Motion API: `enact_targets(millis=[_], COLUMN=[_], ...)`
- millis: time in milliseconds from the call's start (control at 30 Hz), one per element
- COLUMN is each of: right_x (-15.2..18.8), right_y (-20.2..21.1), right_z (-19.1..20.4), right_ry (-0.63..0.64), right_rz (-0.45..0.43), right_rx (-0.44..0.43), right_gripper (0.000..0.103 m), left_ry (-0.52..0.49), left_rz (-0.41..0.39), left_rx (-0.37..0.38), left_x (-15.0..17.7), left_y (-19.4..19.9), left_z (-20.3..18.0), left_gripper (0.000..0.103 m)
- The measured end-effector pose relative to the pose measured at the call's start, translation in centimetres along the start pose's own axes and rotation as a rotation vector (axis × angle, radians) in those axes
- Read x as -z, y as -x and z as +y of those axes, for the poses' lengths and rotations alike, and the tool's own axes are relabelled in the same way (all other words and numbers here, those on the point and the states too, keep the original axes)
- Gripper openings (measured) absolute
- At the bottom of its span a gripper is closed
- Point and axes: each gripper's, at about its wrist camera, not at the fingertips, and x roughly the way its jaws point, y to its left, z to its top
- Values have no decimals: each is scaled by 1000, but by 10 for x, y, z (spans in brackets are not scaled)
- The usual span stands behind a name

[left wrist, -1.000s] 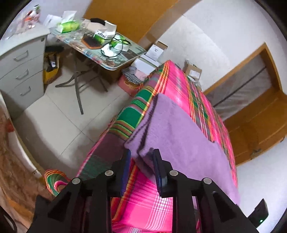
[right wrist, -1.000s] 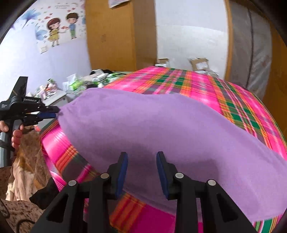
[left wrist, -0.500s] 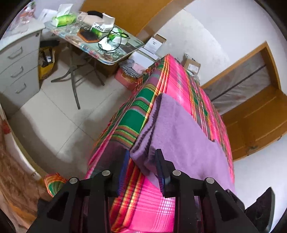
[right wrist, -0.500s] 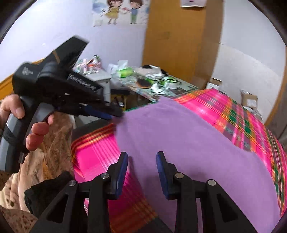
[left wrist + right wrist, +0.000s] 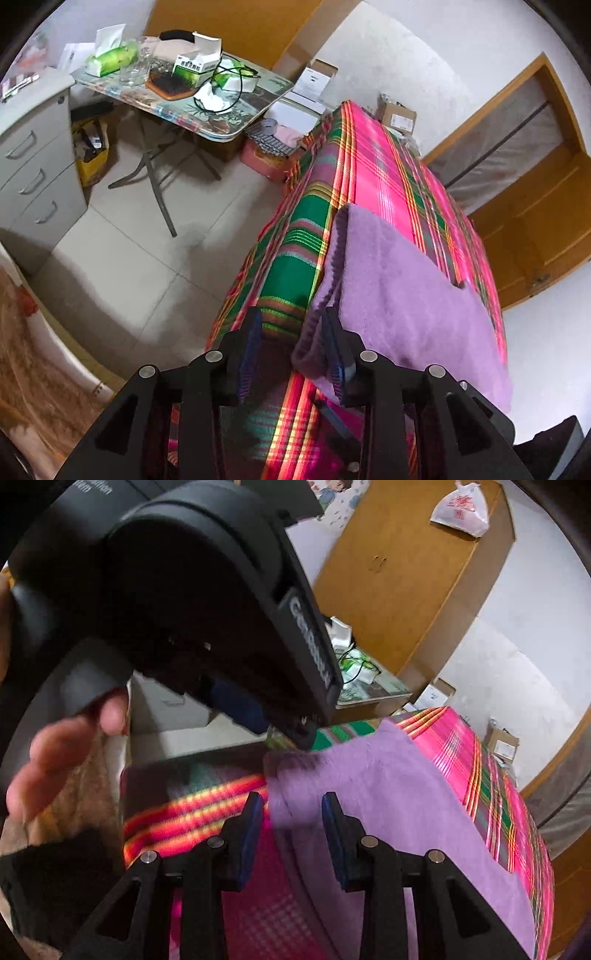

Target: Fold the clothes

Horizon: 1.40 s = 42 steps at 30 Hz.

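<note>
A purple garment (image 5: pixel 402 295) lies folded on the bed (image 5: pixel 384 173), over a pink, green and yellow plaid cover, its near corner at the bed's edge. The left gripper (image 5: pixel 291 343) has just been opening its jaws; the garment's folded corner sits between them, lying against the right pad, while the left pad stands clear of the cloth, so the grip looks released. The right gripper (image 5: pixel 293 823) hangs with its 2 fingers apart above the same near edge of the garment, pinching nothing. From the right wrist view the left gripper's black body fills the upper left, held in a hand (image 5: pixel 62 746); raised lettering runs along its side but is too blurred to read. On the folding table (image 5: pixel 236 122) sits a green-and-white box (image 5: pixel 197 62) with print too small to read.
</note>
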Motion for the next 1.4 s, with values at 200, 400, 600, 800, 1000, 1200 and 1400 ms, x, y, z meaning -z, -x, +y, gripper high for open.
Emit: enact_targets(millis=[200,400,600,800,1000,1200,1400], right_x=[1,8,9,16,17,16,18], right_y=[-4,1,11,20,24,24,24], right_z=[-2,-13,-28,-36,-39,-37,-38], right_ry=[-33,-94,-172,-198,-210,-182,-185], right_rz=[-6,-25,-84,-114,-134,-158,-162], right_rx=[-2,-25,-37,-56,-54,-44,-56], right_gripper=[32,18,13,13,12,12,12], left_ry=[-15,-20,5,17,25,78,92], left_rz=[16,46,93,130,171,198,200], left_rx=[13,25,71,110,111,141,230], left_x=[-11,-18,-24,-30,-34,-33,-33], left_y=[-5,-10,-17,-21,-28,-29,-29], left_z=[-3,-6,-7,-12,-18,-18,-20], left_gripper=[35,36,38,40,46,46,46])
